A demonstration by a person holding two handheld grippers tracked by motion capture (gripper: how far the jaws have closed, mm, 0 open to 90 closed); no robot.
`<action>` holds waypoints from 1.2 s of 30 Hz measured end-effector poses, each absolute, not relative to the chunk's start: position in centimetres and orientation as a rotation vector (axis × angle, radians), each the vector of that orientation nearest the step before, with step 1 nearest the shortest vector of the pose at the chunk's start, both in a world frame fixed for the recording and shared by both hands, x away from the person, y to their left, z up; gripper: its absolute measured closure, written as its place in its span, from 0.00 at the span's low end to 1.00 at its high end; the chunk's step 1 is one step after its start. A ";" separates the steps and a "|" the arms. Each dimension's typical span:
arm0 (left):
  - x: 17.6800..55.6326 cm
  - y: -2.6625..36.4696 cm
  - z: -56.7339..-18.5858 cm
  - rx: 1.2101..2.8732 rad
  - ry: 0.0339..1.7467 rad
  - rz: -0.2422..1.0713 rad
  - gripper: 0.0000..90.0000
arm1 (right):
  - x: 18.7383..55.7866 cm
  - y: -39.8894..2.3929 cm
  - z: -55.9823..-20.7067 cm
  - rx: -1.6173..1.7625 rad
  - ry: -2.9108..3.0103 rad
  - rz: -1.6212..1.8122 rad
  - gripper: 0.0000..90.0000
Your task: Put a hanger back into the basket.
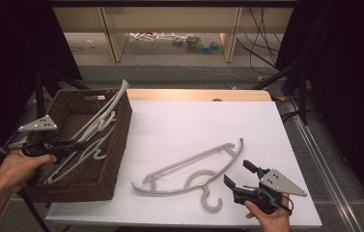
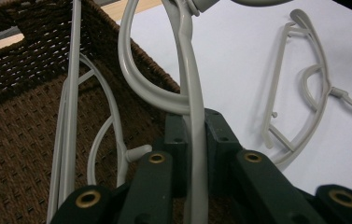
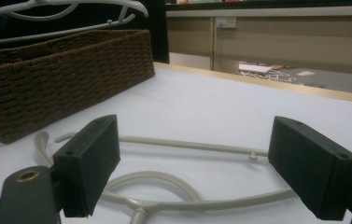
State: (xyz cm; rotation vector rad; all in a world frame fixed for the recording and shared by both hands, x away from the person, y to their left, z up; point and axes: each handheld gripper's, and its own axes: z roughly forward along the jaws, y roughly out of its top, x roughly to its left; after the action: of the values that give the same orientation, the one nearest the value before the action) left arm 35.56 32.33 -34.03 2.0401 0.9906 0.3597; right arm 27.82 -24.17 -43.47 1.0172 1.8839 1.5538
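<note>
- Hangers are what I seem to be sorting here: one grey plastic hanger (image 1: 191, 171) lies flat on the white table (image 1: 179, 121), hook toward me, just ahead of my right gripper (image 1: 240, 175); several more hangers (image 1: 97, 128) sit tilted in the brown wicker basket (image 1: 121, 130) at the table's left edge, one arm poking up over its far rim.
- Left gripper (image 2: 194, 140): its jaws are pressed onto a hanger bar (image 2: 193, 93) over the basket, the bar running straight up between the pads in the left gripper view. I judge that grip firm, though the smooth plastic could pivot in it.
- Right gripper: jaws spread wide, holding nothing, hovering low just short of the loose hanger; in the right gripper view the hanger's curved neck and lower bar (image 3: 187, 144) lie between and beyond the two pads.
- Handling, as I judge it: light, fairly stiff moulded plastic, thin in section, with some flex in the long arms. Slippery rather than fragile, and its open loops and small pegs look likely to snag on the other hangers or the basket weave.
- Where I would take hold: on the neck near the hook, or on the thicker curved shoulder close to the middle, so it hangs balanced. A grip far out on an arm would let it swing.
- Writing: I can read no brand, label or lettering on the hangers, basket or grippers.
</note>
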 end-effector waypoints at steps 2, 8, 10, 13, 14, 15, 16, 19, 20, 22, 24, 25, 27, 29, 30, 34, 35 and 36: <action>35.7 32.7 -34.2 2.048 0.997 0.358 0.90 | 27.8 -24.2 -43.4 1.027 1.894 1.544 0.19; 35.8 33.9 -34.7 2.067 1.005 0.361 0.90 | 27.8 -24.2 -43.5 1.032 1.897 1.544 0.19; 35.9 34.2 -34.8 2.083 0.999 0.358 0.90 | 27.9 -24.1 -43.5 1.021 1.894 1.564 0.19; 35.9 34.4 -34.9 2.093 0.992 0.364 0.90 | 27.9 -24.1 -43.5 1.020 1.909 1.556 0.19; 35.9 34.5 -34.9 2.099 0.984 0.363 0.90 | 27.9 -24.1 -43.6 1.014 1.898 1.565 0.19; 35.9 34.6 -34.9 2.099 0.986 0.366 0.90 | 27.9 -24.1 -43.6 1.018 1.894 1.569 0.19; 35.9 34.7 -34.9 2.106 0.981 0.372 0.90 | 28.0 -24.1 -43.6 1.021 1.885 1.572 0.19; 36.1 34.9 -35.2 2.106 0.992 0.367 0.90 | 28.0 -24.1 -43.6 1.018 1.892 1.548 0.19; 36.1 35.0 -35.2 2.123 0.977 0.371 0.90 | 27.9 -24.1 -43.6 1.023 1.895 1.553 0.19; 36.2 35.1 -35.5 2.122 0.978 0.367 0.90 | 28.0 -24.1 -43.6 1.027 1.900 1.549 0.19; 36.3 35.3 -35.8 2.120 0.978 0.367 0.90 | 28.0 -24.1 -43.6 1.028 1.904 1.549 0.19; 36.4 35.4 -35.9 2.133 0.973 0.368 0.90 | 28.0 -24.0 -43.6 1.018 1.886 1.556 0.20; 36.5 35.7 -36.1 2.141 0.970 0.366 0.90 | 28.0 -24.0 -43.6 1.018 1.886 1.553 0.19; 36.5 36.0 -36.2 2.150 0.969 0.362 0.90 | 28.0 -24.0 -43.6 1.021 1.890 1.555 0.20; 36.6 36.0 -36.4 2.141 0.973 0.357 0.90 | 28.0 -24.1 -43.6 1.024 1.901 1.548 0.19; 36.5 36.1 -36.8 2.185 0.975 0.354 0.90 | 28.0 -24.1 -43.6 1.021 1.894 1.548 0.20; 36.5 36.1 -36.9 2.192 0.976 0.349 0.90 | 28.0 -24.1 -43.6 1.017 1.893 1.548 0.20; 36.6 36.1 -37.0 2.199 0.972 0.352 0.90 | 28.0 -24.0 -43.6 1.017 1.894 1.557 0.20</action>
State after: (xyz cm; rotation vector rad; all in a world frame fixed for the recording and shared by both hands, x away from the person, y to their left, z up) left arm 36.56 36.09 -36.98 2.1986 0.9715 0.3524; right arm 28.01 -24.04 -43.64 1.0172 1.8943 1.5570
